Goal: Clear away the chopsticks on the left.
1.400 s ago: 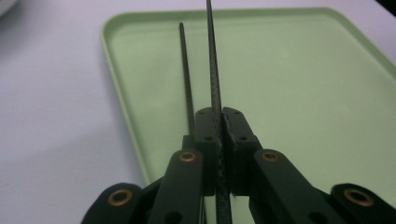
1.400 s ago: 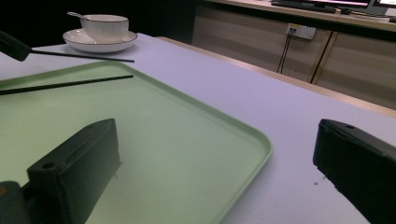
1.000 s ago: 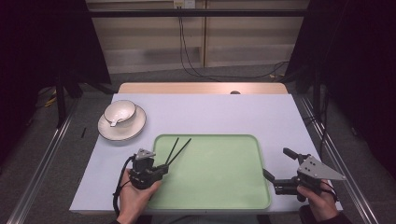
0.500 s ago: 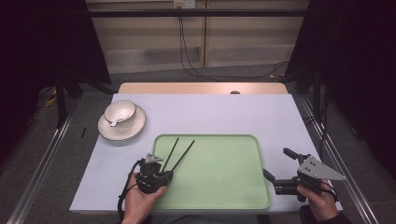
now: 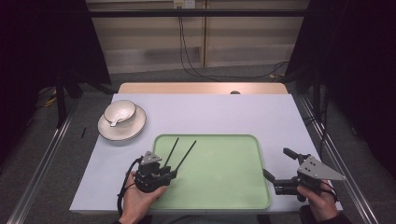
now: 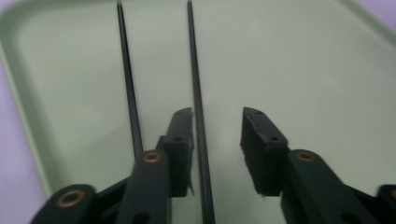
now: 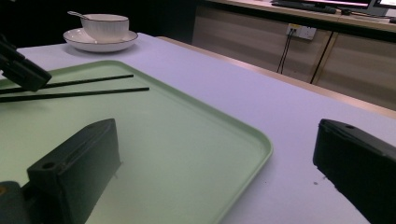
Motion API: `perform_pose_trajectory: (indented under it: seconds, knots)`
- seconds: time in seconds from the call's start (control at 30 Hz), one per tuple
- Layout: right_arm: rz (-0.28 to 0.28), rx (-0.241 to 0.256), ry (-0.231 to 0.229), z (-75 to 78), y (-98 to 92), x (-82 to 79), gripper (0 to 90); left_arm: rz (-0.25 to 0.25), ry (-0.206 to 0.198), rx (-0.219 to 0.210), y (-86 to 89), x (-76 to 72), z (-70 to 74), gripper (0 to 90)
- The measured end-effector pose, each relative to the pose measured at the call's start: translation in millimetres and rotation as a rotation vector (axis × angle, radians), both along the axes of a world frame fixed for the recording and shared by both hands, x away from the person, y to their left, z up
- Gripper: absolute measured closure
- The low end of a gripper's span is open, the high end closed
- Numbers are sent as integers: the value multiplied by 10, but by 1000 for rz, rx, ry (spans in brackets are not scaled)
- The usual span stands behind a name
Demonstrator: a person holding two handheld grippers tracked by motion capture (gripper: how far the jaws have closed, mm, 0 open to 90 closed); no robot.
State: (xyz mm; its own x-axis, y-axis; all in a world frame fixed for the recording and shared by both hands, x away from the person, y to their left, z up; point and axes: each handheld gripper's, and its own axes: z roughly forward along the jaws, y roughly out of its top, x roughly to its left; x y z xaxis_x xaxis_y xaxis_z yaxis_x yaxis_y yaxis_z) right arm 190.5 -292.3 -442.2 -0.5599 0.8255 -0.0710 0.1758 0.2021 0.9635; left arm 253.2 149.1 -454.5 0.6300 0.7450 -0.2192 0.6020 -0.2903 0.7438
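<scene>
High view, from our left: a bowl (image 5: 119, 113) with a spoon sits on a saucer (image 5: 121, 127) on the pale worktop (image 5: 224, 112). Next, our left gripper (image 5: 164, 176) rests at the near-left corner of the green tray (image 5: 219, 177), jaws parted and holding nothing. Two black chopsticks (image 5: 180, 150) lie on the tray, long axes running away from us; one passes between those jaws, the other just outside. Our right gripper (image 5: 275, 165) hangs wide open and empty beyond the tray's right edge, far from them. Cabinets and cables back the dim room.
</scene>
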Motion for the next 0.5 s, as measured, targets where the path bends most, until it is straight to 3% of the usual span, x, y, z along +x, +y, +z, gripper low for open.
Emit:
perform_pose_trajectory:
  seconds: [0.1, 0.2, 0.3, 0.37, 0.43, 0.5]
  knots:
    - [-1, 1, 0, 1, -1, 0, 1, -37, -77, -33, 56, -14, 51, 510]
    - [1, 2, 0, 4, -5, -4, 0, -76, -191, 4, 126, -57, 102, 377]
    - [-2, 3, 0, 4, -4, -5, 0, -32, -220, 9, 215, -90, 153, 167]
    - [-4, 9, 1, 6, 0, 1, 0, -12, -237, -37, 339, -111, 215, 104]
    - [-3, 6, 0, 5, 2, 3, 0, -1, -270, -45, 453, -144, 238, 35]
    - [0, 4, 2, 8, 0, 0, 0, 46, -300, -52, 599, -227, 229, 31]
